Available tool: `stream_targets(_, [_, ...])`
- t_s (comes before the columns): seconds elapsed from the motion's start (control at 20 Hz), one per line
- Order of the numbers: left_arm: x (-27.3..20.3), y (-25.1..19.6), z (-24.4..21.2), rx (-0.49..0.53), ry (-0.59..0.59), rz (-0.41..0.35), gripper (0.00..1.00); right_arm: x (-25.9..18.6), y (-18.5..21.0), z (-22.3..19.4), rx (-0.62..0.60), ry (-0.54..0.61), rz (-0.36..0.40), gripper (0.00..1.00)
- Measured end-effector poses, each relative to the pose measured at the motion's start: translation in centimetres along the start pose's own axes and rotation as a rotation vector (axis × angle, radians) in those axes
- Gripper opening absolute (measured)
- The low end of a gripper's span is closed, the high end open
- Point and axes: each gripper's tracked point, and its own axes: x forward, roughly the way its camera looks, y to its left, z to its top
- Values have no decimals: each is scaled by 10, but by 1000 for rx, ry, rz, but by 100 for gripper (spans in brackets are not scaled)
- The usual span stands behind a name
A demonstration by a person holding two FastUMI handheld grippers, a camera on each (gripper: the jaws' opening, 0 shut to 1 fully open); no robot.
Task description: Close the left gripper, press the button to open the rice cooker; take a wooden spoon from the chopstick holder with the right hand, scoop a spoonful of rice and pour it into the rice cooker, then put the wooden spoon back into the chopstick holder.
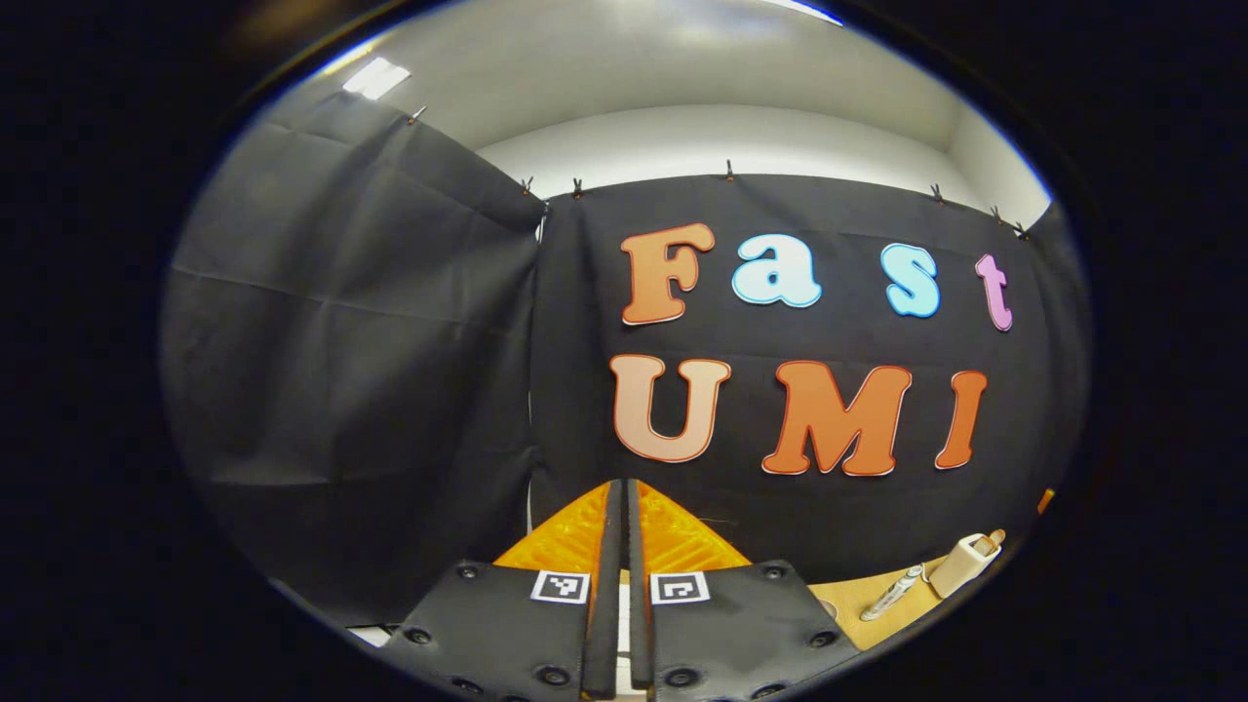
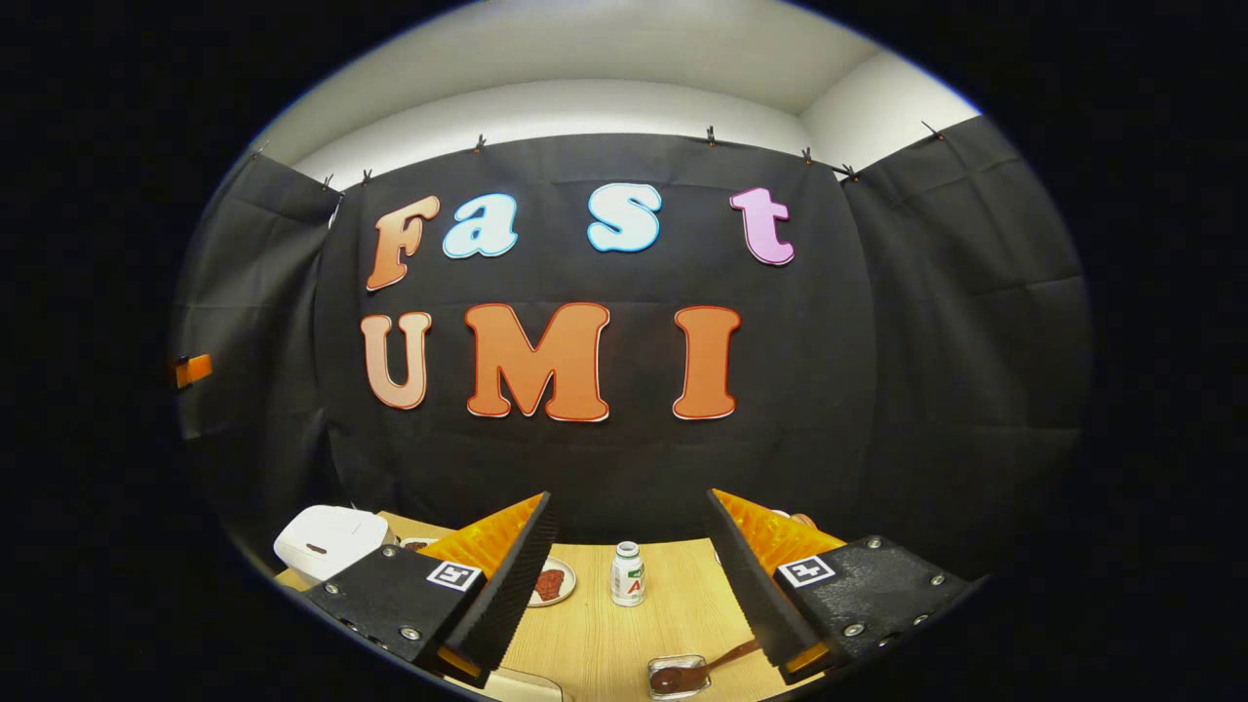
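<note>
In the left gripper view my left gripper (image 1: 624,487) is shut, its two fingers pressed together with nothing between them, raised and facing the booth wall. Low at the right of that view a beige chopstick holder (image 1: 960,564) stands on the wooden table (image 1: 882,619), with a wooden handle tip (image 1: 995,536) sticking out of it. In the right gripper view my right gripper (image 2: 629,505) is open and empty, held above the table (image 2: 604,643). The white rice cooker (image 2: 327,541) sits at the lower left with its lid down.
A small white bottle (image 2: 628,575) stands mid-table between my right fingers. A plate with something red (image 2: 552,583) lies left of it. A small glass dish with a brown spoon (image 2: 682,675) is near the front edge. A white pen-like object (image 1: 892,592) lies beside the holder.
</note>
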Motion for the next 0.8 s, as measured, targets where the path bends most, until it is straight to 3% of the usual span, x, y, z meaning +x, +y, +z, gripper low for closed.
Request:
stream_targets(0.15, [13,12,-19,1,84,20,5,-4,-7,-2,-13,5,-40,95])
stream_targets(0.45, [57,24,-102,-1,381,10,5,-15,-19,-4,-37,11,-124,95])
stream_targets(0.65, [66,3,-168,-55,617,-64,5,-25,-23,-13,-35,41,-186,95])
stream_targets(0.8, [69,-1,-222,-53,791,-78,5,-32,-26,-18,-41,57,-227,95])
